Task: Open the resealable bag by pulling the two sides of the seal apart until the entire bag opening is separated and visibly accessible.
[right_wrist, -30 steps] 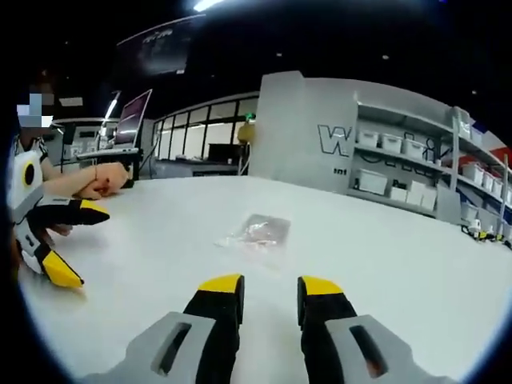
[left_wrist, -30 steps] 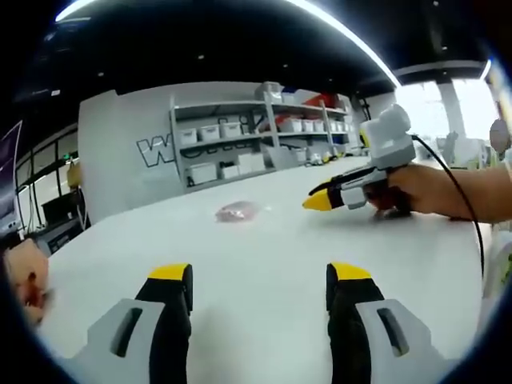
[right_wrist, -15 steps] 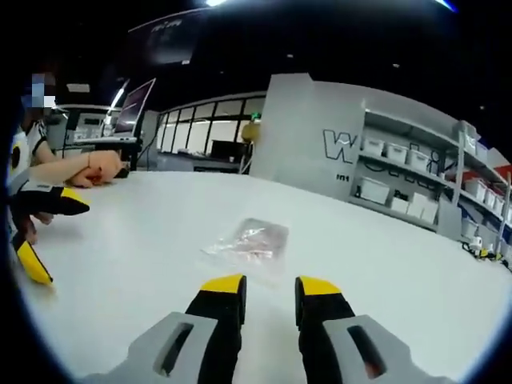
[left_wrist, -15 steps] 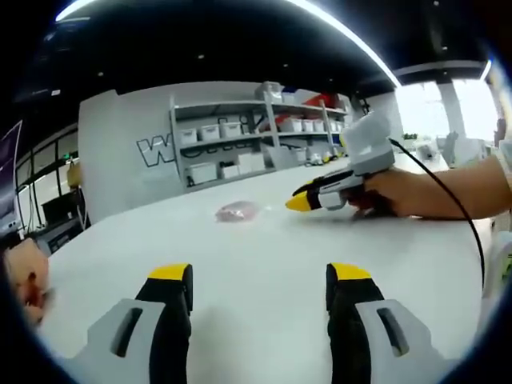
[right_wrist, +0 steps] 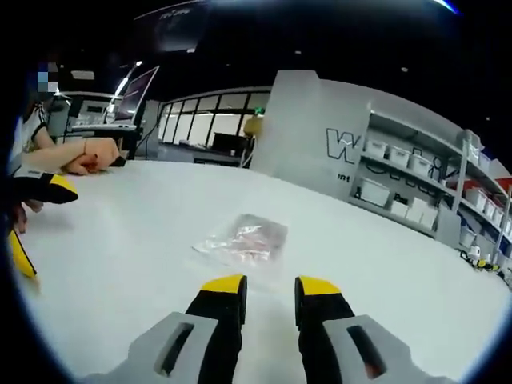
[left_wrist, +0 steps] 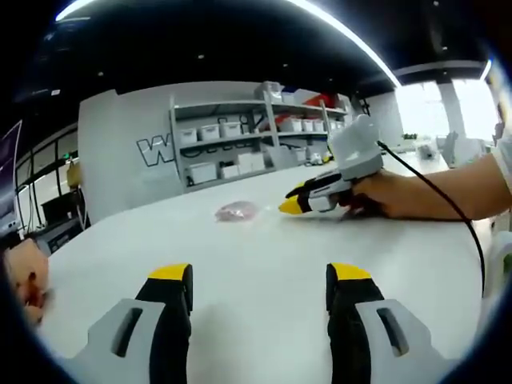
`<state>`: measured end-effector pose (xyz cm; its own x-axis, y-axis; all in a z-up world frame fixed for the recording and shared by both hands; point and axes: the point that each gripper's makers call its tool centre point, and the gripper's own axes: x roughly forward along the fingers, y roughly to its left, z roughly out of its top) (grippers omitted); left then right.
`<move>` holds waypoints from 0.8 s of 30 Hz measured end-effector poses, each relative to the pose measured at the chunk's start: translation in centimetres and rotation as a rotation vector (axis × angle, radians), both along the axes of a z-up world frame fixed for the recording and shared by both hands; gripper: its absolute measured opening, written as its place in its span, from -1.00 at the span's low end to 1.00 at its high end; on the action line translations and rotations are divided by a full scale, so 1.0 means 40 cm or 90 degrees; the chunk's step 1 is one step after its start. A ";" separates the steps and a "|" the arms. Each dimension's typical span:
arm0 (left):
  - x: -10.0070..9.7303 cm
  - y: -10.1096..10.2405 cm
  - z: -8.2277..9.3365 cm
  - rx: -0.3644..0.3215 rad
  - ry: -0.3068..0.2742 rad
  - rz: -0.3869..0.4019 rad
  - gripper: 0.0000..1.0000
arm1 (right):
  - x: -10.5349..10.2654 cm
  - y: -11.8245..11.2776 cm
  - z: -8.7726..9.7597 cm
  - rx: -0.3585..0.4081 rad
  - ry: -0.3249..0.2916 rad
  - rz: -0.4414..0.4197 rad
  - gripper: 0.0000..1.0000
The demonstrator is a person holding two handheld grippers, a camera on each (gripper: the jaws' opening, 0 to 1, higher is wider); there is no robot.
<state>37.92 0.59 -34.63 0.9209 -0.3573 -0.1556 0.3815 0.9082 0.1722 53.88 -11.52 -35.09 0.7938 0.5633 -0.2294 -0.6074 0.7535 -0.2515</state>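
The resealable bag [right_wrist: 244, 240] lies flat on the white bench [right_wrist: 384, 272], sealed and untouched, with reddish contents visible through the clear film. No step of the opening has begun.

Key relation: the bag lies directly ahead of the right claw [right_wrist: 268, 286], just beyond its yellow tips and slightly to the left of its centre line. In the right gripper view the bag's longer side runs across that view at a slant, not along the line of approach. Which edge carries the seal cannot be told.

Right claw: jaws apart by a narrow gap, holding nothing, low over the bench. In the left gripper view this same claw [left_wrist: 290, 206] enters from the right, held in a hand [left_wrist: 384, 196], with its tip just beside the bag [left_wrist: 236, 211]. From that side, its jaw gap cannot be read.

Left claw [left_wrist: 260, 276]: jaws wide apart, empty. The bag sits well ahead of it, far across the bench and slightly left of centre.

Judgement: the right claw is much the nearer and is placed to grip one side of the seal first. The left claw needs a long forward reach before it can take the opposite side.

Background: shelves [left_wrist: 256, 144] with white bins stand against the far wall.
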 end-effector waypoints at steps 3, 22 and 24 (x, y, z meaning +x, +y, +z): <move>-0.001 -0.001 0.000 0.000 0.000 0.000 0.35 | 0.002 0.002 -0.002 -0.004 0.001 0.002 -0.56; 0.002 0.000 0.000 0.000 0.000 0.000 0.35 | 0.040 0.013 -0.011 -0.026 0.000 -0.002 -0.57; 0.002 0.001 0.000 0.000 0.001 0.001 0.35 | 0.043 0.016 -0.011 -0.028 -0.002 -0.001 -0.57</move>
